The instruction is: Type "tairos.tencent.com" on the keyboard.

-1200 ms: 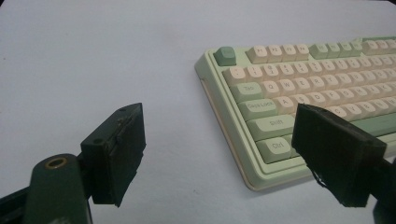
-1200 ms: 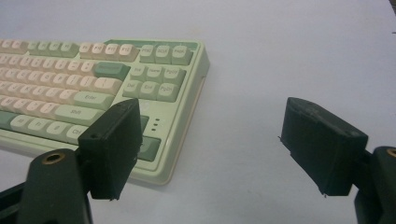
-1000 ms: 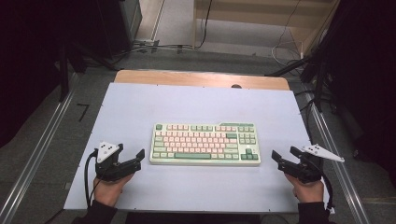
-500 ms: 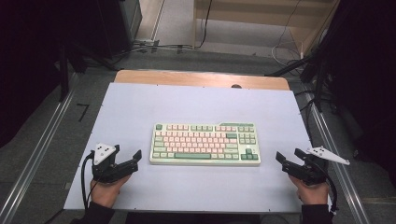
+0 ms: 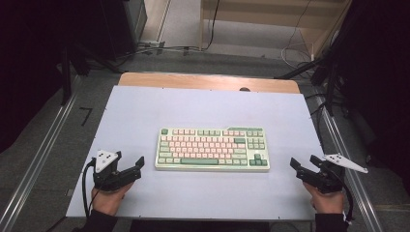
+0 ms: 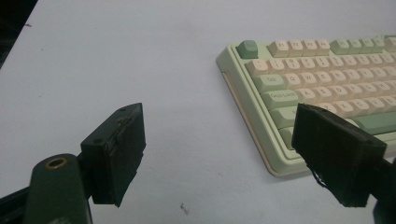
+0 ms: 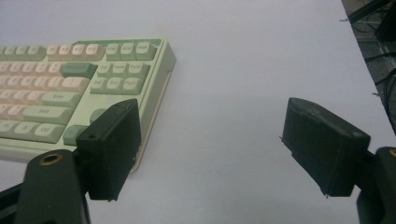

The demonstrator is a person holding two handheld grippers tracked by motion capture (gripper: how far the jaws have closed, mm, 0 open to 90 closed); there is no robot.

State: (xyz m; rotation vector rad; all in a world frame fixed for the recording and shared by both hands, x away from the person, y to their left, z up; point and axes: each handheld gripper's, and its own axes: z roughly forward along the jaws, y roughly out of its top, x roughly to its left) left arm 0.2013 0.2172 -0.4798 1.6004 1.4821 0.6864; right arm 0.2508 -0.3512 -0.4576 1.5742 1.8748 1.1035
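From the high view, the keyboard (image 5: 212,149) sits square in the middle of the white table (image 5: 208,108), with loads of bare surface on every side of it and a wide strip behind it up to the wooden edge. The left gripper (image 5: 129,167) is just off the keyboard's near-left corner, not touching it, and the right gripper (image 5: 303,164) is a bit further out past the near-right corner, close to the table's right edge.

Left gripper view: left gripper (image 6: 219,154) has its jaws spread wide with nothing between them except tabletop. One jaw overlaps the keyboard's (image 6: 322,79) near corner in the picture; can't tell if it actually touches.

Right gripper view: right gripper (image 7: 212,149) is gaping wide too, holding nothing, just bare table between the jaws. The keyboard (image 7: 79,88) lies off to one side, its end edge beside one jaw.
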